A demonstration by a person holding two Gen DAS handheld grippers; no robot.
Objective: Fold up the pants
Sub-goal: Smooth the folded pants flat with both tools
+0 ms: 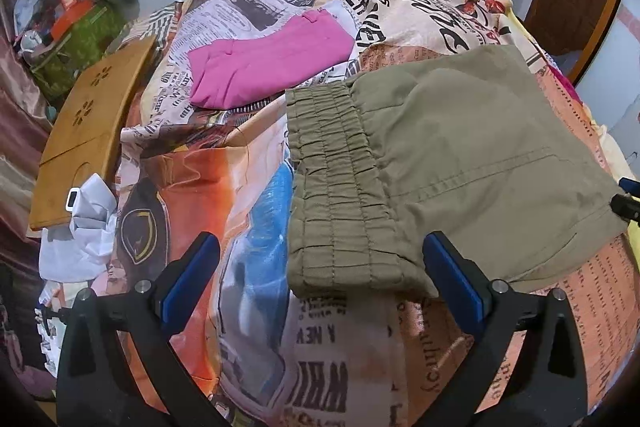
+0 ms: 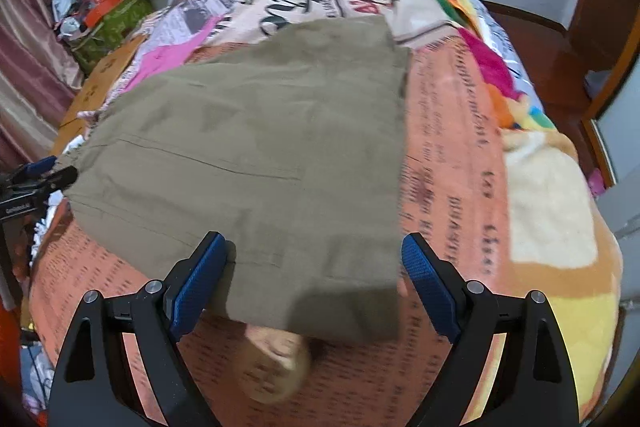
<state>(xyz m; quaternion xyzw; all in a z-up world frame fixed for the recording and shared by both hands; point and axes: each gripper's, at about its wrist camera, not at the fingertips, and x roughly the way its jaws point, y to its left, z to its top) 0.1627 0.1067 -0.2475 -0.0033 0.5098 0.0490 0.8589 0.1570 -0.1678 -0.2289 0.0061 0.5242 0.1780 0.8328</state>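
Olive-green pants (image 1: 452, 163) are being shown lying folded into a compact, roughly rectangular bundle on a bedspread (image 1: 256, 187) printed like newspaper pages. In the left wrist view the bundle is filling the centre and right of the frame, with its gathered elastic waistband (image 1: 332, 187) turned toward the left of the frame. In the right wrist view it is spreading across the centre and upper left. The left gripper (image 1: 320, 267) is being held at the lower centre of its frame with its jaws spread wide, one blue pad lying over the bundle's near edge and the other well out over bare bedspread; nothing is being pinched. The right gripper (image 2: 316, 267) is likewise being held with jaws spread at the lower centre of its frame, straddling the near edge of the cloth without closing on it. The long axis of the bundle is judged to be running left to right across both frames, from the waistband toward the plain folded end at the right. Trouble is judged possible if a jaw is closed on only the top layer: the stacked layers could be dragged apart and the fold undone. A skewed fold could also be caused if the two grippers are lifted unevenly. Folded pink pants (image 1: 268, 67) are being seen beyond the bundle, in the upper middle of the left view, and a wooden board (image 1: 88, 131) at the left edge.
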